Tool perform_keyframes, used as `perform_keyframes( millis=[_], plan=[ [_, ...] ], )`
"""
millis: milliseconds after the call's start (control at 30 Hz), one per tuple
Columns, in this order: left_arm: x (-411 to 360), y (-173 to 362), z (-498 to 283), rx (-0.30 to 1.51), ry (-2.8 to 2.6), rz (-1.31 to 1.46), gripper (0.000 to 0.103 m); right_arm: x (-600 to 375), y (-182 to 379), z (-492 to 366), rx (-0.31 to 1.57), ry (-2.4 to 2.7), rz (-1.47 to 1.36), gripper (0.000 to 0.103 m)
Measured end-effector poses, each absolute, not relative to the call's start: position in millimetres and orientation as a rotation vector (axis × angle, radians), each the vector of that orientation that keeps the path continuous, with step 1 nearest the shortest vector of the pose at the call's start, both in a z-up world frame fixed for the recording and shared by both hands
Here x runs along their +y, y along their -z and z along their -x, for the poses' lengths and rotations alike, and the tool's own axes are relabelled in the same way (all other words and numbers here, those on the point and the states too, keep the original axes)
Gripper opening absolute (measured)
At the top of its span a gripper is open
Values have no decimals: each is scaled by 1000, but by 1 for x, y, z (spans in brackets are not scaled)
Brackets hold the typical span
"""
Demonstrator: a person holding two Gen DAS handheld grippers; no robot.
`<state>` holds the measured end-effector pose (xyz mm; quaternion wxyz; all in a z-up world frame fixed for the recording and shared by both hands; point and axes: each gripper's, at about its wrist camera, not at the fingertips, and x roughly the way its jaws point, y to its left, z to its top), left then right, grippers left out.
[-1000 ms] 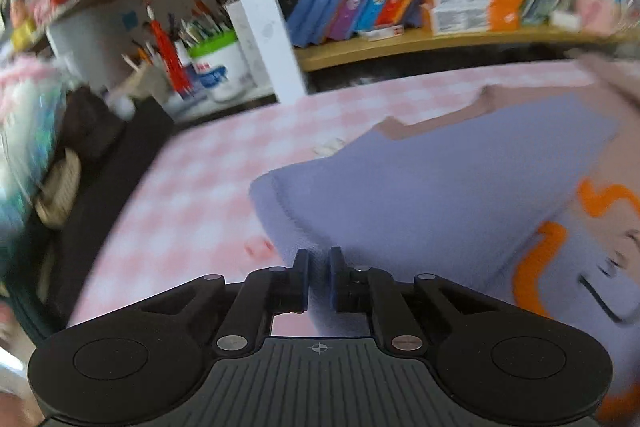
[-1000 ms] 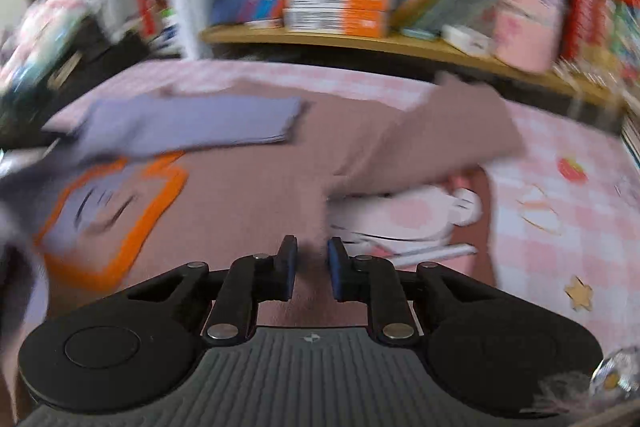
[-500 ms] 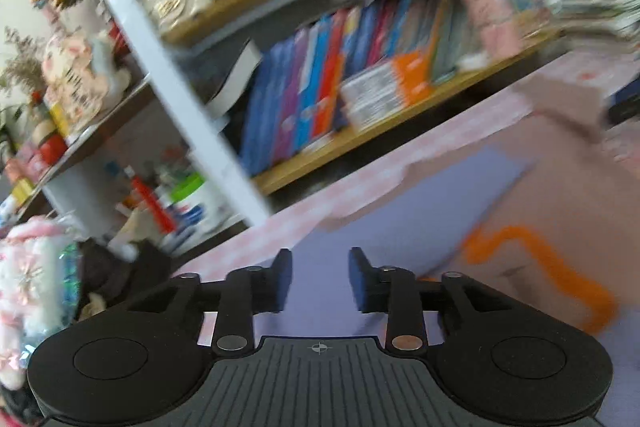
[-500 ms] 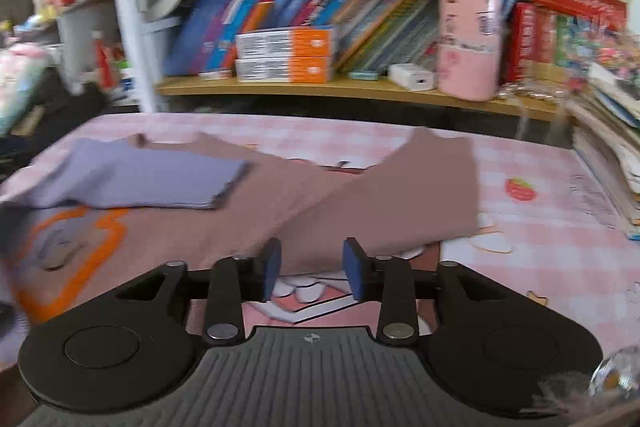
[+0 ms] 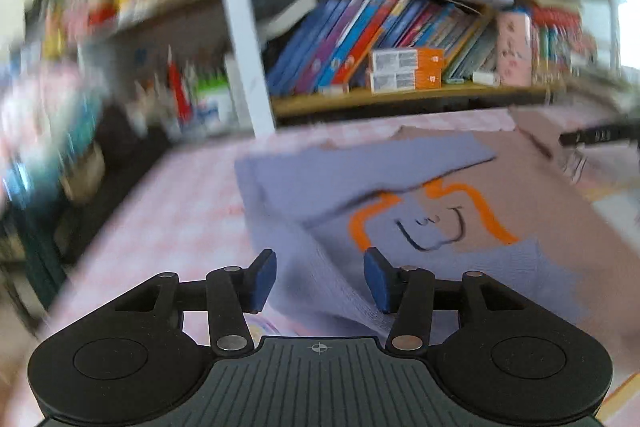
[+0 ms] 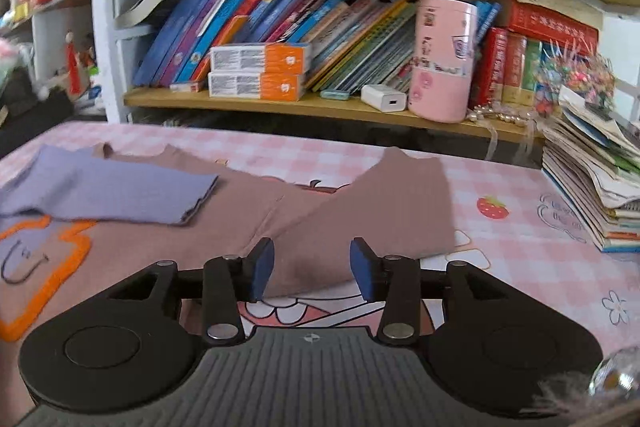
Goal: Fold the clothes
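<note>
Surface: pink checked tablecloth [image 6: 520, 187], bookshelf behind.
Garment: soft, limp brown-and-lilac sweater [image 6: 168, 239], sleeves folded inward; grip hem corners.
Left gripper [image 5: 320, 277]: wide open, empty.
Right gripper [image 6: 312, 269]: wide open, empty.

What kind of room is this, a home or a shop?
Most likely a home, perhaps a child's study corner: a bookshelf crowded with colourful books, a pink checked tablecloth with cartoon prints, and a brown and lilac sweatshirt laid out for folding.

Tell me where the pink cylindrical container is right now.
In the right wrist view, the pink container stands upright on the wooden shelf behind the table, right of centre, between the leaning books and the red books, beside a white charger.
</note>
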<state>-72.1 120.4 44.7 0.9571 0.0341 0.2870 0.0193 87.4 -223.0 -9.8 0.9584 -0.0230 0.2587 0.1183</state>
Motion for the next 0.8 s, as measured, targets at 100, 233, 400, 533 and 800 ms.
perform_keyframes(
  millis=[100, 233, 400, 533, 800],
  plan=[
    [134, -37, 74, 591, 36, 60, 48, -224, 5, -91, 537, -228, 6, 41],
    [155, -30, 79, 591, 86, 187, 17, -208, 7, -97, 587, -208, -15, 42],
    [178, -42, 106, 582, 62, 181, 9, -167, 14, -120, 613, -139, 112, 39],
    [195, -46, 127, 606, 18, 143, 5, -181, 21, -126, 615, 1, 161, 39],
    [181, -65, 139, 511, -126, -28, 14, -264, 16, -92, 621, 113, -11, 36]
  ],
)
